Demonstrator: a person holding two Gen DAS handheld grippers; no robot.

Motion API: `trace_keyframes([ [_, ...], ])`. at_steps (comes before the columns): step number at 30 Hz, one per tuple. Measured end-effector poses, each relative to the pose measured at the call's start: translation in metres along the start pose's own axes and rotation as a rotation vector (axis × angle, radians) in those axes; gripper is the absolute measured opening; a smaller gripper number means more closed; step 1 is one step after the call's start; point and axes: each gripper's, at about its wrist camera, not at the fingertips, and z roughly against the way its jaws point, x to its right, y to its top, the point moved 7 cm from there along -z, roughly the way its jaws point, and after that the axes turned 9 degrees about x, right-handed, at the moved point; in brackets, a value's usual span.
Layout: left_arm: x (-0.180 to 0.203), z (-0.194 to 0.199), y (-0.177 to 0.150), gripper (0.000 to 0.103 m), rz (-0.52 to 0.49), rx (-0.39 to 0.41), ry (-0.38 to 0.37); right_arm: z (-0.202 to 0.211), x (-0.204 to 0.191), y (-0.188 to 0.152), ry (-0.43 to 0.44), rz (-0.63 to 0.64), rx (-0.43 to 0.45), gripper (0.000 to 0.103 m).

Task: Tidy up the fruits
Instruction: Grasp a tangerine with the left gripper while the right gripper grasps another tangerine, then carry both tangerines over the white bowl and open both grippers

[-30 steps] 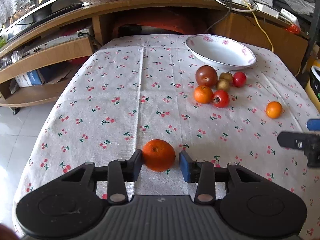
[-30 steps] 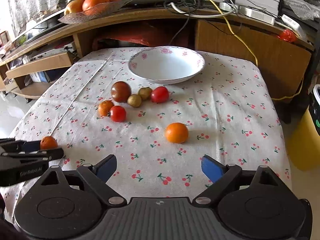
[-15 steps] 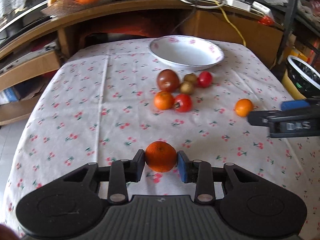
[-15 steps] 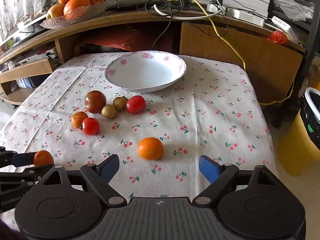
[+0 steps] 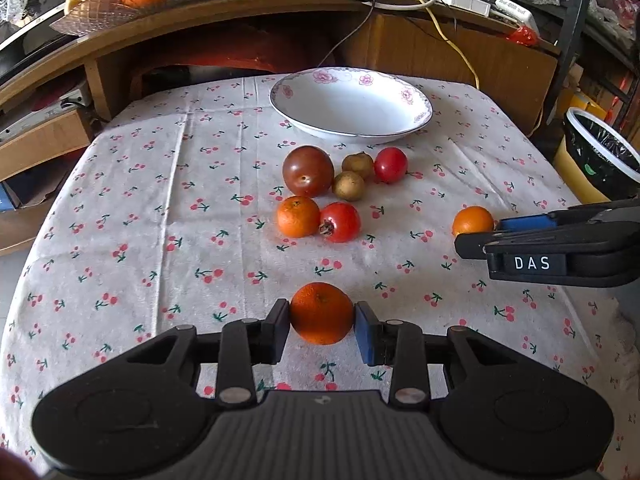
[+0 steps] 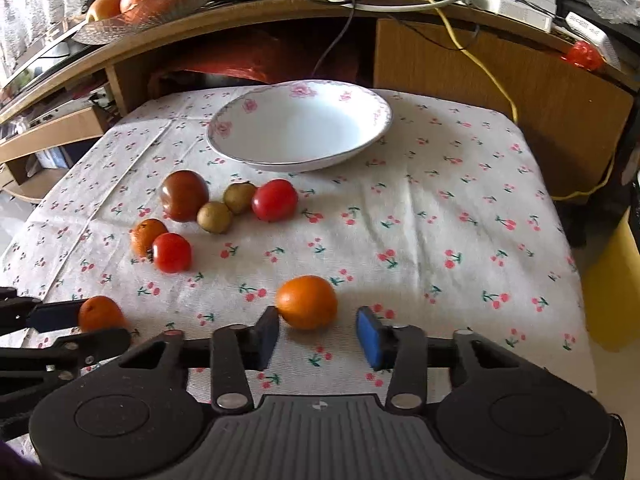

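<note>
Cherry-print cloth [image 5: 132, 208] lies under the left claw [image 5: 322, 326] pinching a dimpled mandarin [image 5: 321, 313]; right claw [image 6: 317, 330] gapes around a smooth orange [image 6: 307, 301].

Orange [image 5: 321, 313] clamped between left gripper [image 5: 322, 330] pads. Second orange [image 6: 307, 301] on cloth between right gripper [image 6: 317, 334] pads, ungripped. White bowl [image 5: 416, 118] empty.
</note>
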Motion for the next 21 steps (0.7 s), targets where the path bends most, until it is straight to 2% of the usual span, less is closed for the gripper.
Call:
trace_keyframes([
  [2,0.001,-0.002,0.002,0.042,-0.005,0.000,0.000,0.000,-0.003,0.001,0.007,0.017,0.004,0.026],
  [10,0.006,-0.005,0.010,0.042,-0.016,-0.002,-0.016,0.004,-0.001,0.005,0.035,-0.023,0.000,0.026],
  [21,0.013,-0.006,0.040,0.042,-0.028,0.036,-0.039,0.019,-0.008,0.025,0.081,-0.048,0.024,0.026],
])
